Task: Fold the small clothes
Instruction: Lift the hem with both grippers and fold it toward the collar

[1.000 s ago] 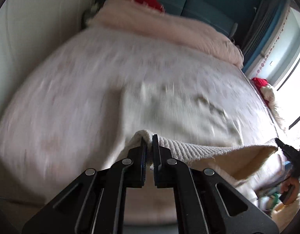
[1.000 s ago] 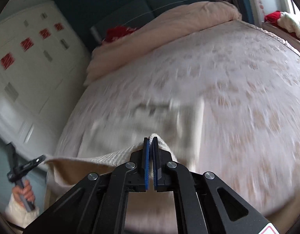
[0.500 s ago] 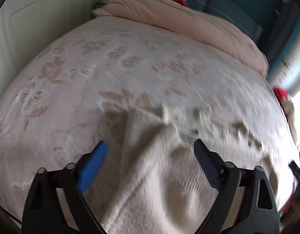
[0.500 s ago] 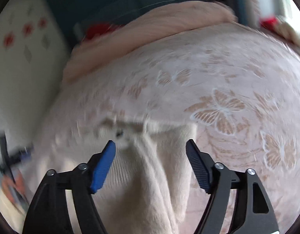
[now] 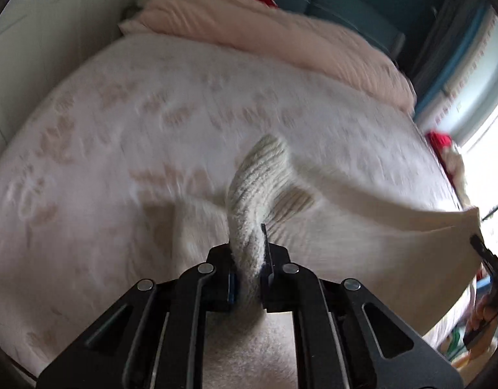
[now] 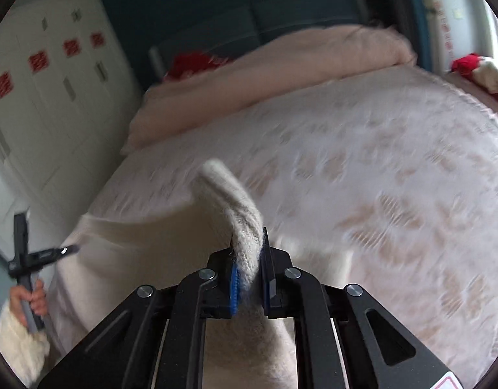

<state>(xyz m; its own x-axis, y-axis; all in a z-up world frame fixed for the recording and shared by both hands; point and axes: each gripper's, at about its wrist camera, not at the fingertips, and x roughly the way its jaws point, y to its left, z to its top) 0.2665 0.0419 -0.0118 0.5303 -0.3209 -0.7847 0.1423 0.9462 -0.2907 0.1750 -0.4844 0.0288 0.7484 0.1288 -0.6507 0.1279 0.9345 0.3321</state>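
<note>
A cream knitted garment hangs stretched between both grippers above the bed. My left gripper is shut on a ribbed edge of it, which sticks up past the fingers. My right gripper is shut on another ribbed edge of the same garment. The cloth spans sideways from each gripper toward the other. The right gripper also shows at the right edge of the left wrist view, and the left gripper at the left edge of the right wrist view. Both views are motion-blurred.
A bed with a pale butterfly-patterned cover fills both views. A rolled pink duvet lies at the head, before a dark blue headboard. White wardrobe doors stand on the left. A red and cream item lies at the right.
Half a second ago both grippers were open over the garment lying on the bed. Now both are shut on its ribbed edges and have lifted it.
</note>
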